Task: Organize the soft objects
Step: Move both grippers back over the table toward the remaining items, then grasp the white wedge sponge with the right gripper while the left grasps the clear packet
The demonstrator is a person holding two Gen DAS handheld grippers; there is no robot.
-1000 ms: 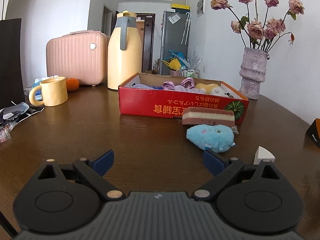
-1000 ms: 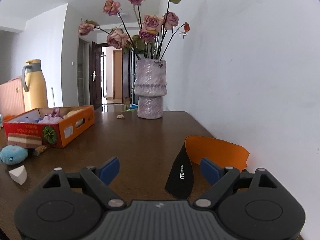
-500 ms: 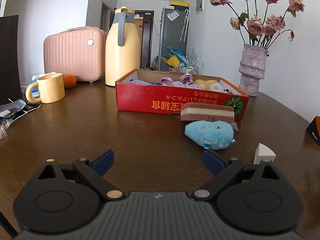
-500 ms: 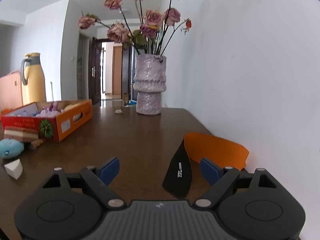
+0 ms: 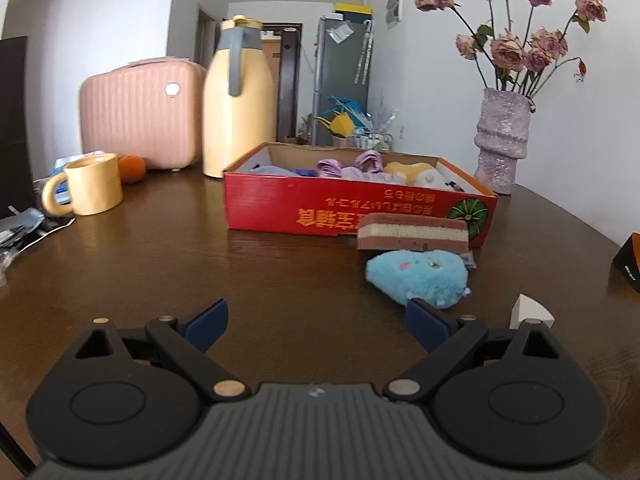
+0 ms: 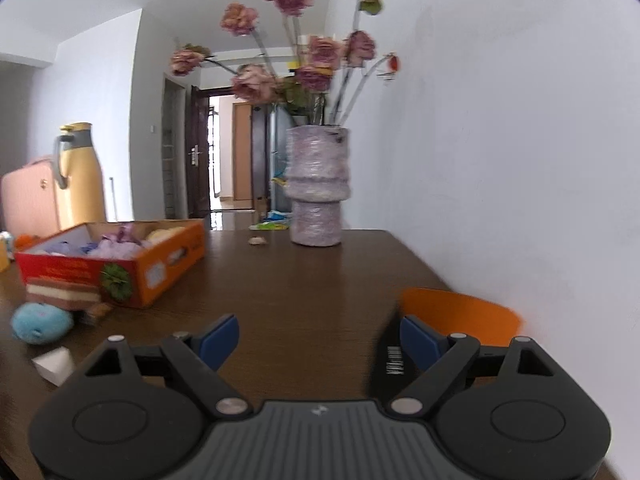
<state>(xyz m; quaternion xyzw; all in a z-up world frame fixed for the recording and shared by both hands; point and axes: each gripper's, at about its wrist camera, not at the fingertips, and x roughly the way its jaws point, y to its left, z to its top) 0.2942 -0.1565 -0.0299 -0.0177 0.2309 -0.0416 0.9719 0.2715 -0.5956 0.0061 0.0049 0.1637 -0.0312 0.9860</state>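
Observation:
A red cardboard box [image 5: 304, 208] [image 6: 160, 276] on the brown table holds several soft things, purple and yellow. Against its front lies a brown-and-cream layered sponge [image 5: 412, 235] [image 6: 60, 295]. Just in front of that sits a fluffy blue plush [image 5: 418, 276] [image 6: 40, 322], and a white wedge sponge [image 5: 530, 312] [image 6: 54, 364] lies nearer still. My left gripper [image 5: 316, 322] is open and empty, with its right fingertip close before the plush. My right gripper [image 6: 318, 340] is open and empty too, beside an orange-and-black band [image 6: 456, 312] that its right finger partly hides.
A purple vase of dried roses [image 5: 502, 140] [image 6: 318, 188] stands at the table's far right by the white wall. A yellow jug [image 5: 236, 100], pink case [image 5: 136, 116], yellow mug [image 5: 90, 190], an orange [image 5: 132, 168] and wrappers [image 5: 24, 228] occupy the left.
The right gripper has moved forward and slightly up; the vase looks larger and the orange-and-black band now sits by its right finger. The left view has shifted only slightly.

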